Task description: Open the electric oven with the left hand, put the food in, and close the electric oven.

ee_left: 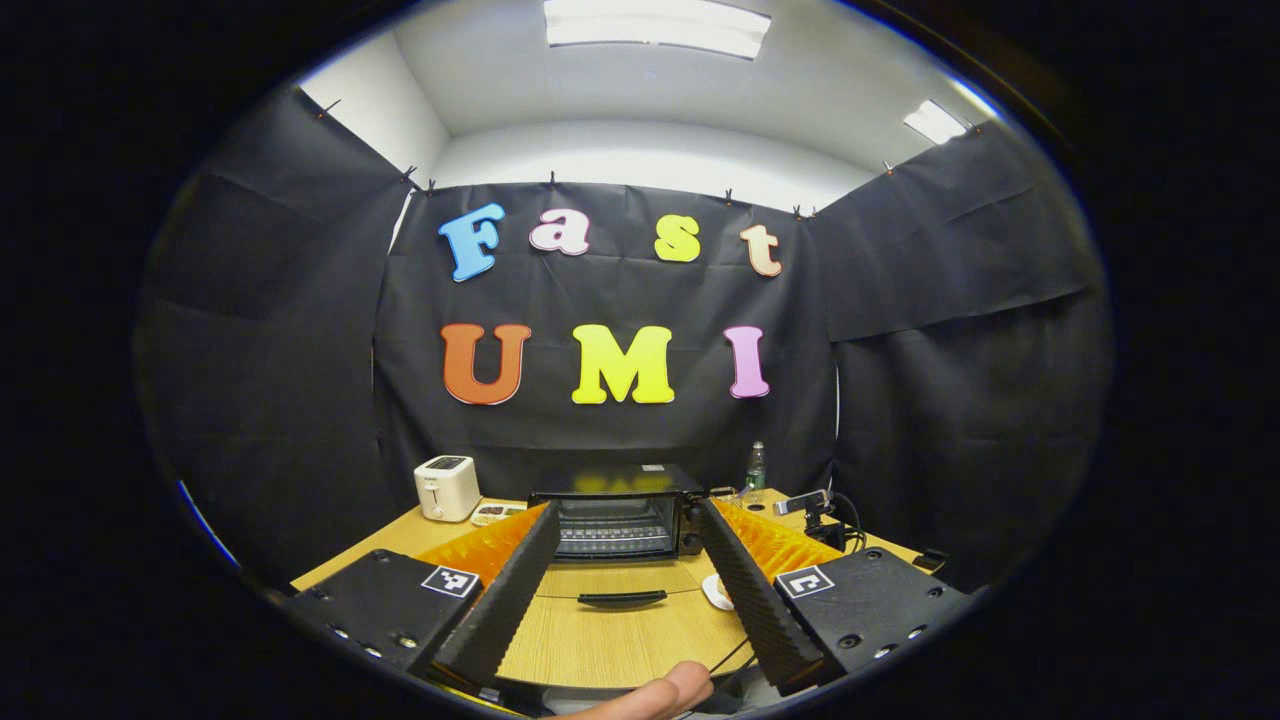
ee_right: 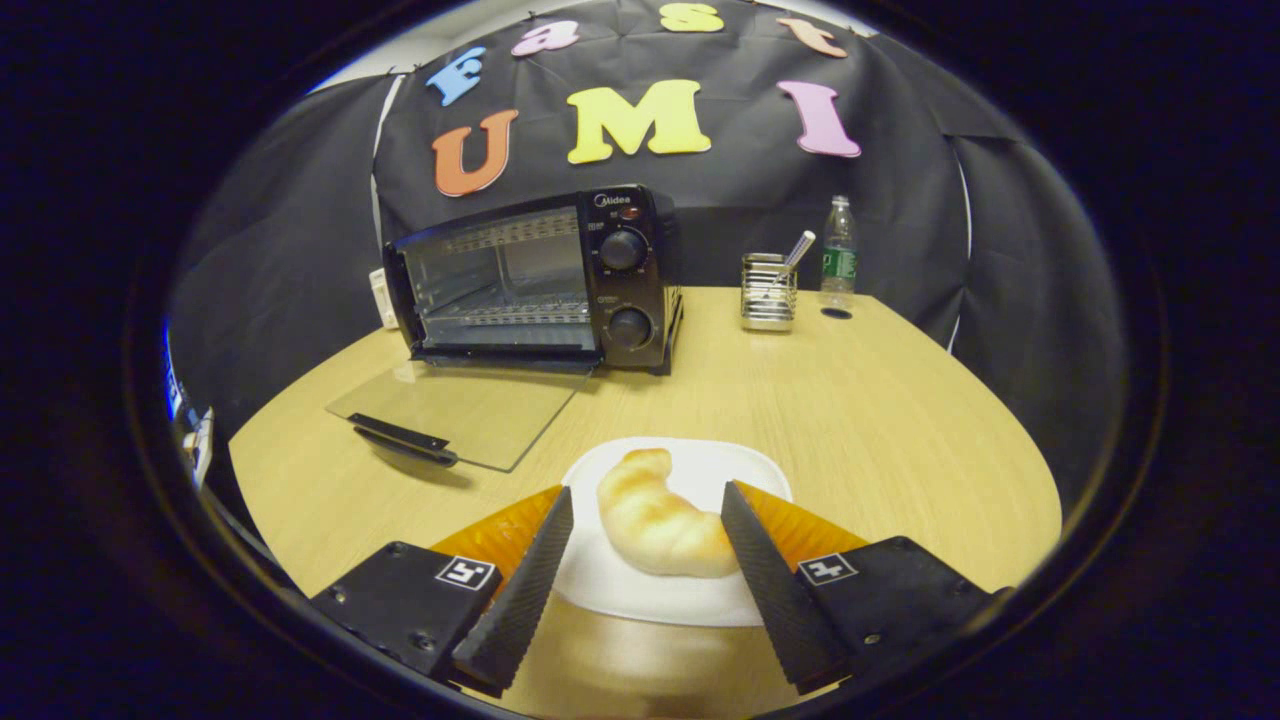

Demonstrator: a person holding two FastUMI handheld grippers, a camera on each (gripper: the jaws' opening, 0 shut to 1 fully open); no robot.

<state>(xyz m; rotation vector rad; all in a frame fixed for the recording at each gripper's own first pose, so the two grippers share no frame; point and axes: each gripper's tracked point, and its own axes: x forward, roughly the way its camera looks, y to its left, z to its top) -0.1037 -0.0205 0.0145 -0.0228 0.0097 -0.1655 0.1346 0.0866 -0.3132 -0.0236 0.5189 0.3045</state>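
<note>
- Croissant [ee_right: 655, 520]: golden and curved, lying on a white plate [ee_right: 640, 595] at the near edge of the wooden table [ee_right: 850, 420], in front of and to the right of the oven in the right gripper view.
- Right gripper [ee_right: 645, 500]: jaws apart, one black ribbed finger on each side of the croissant; the right finger sits just beside the pastry, but contact cannot be confirmed.
- Electric oven [ee_right: 540, 280]: black, standing at the back of the table with its glass door [ee_right: 465, 410] folded flat onto the tabletop; the door's black handle [ee_right: 400, 438] lies at the door's near edge. Wire rack visible inside; two round knobs [ee_right: 625, 250] on the right panel.
- Left gripper [ee_left: 625, 515]: jaws wide apart, held back from the oven [ee_left: 615, 520], framing the open cavity and the lowered door handle [ee_left: 620, 598].
- Surroundings: white toaster [ee_left: 447, 487] left of the oven; wire utensil holder [ee_right: 768, 292] and a plastic bottle [ee_right: 838, 252] to its right.
</note>
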